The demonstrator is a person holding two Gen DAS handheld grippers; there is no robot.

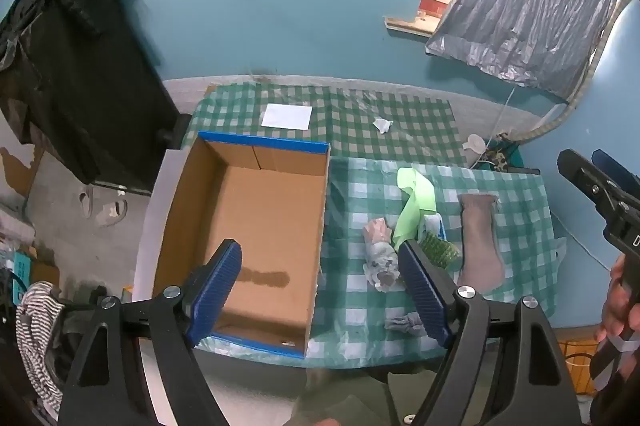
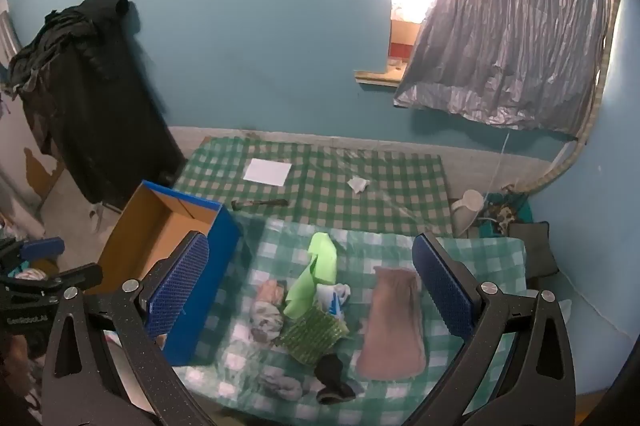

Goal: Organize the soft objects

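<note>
So the soft stuff is piled near the middle of the desk (image 2: pixel 496 250), on its green-and-white checked cloth: a floppy lime-green cloth (image 2: pixel 316 274), a nubby dark-green scrubby pad (image 2: pixel 312 338), a crumpled patterned rag (image 2: pixel 266 318), a black sock (image 2: pixel 332 378) and a grey wad (image 2: pixel 280 384) toward the near edge. A flat, fuzzy brownish pouch (image 2: pixel 390 326) lies just beside the pile, toward the right edge. The cardboard box (image 1: pixel 256 226) with blue trim sits empty along the left edge. Left gripper (image 1: pixel 320 290) hangs wide open over the box's right wall, holding nothing. Right gripper (image 2: pixel 310 292) is spread wide above the pile, also empty.
</note>
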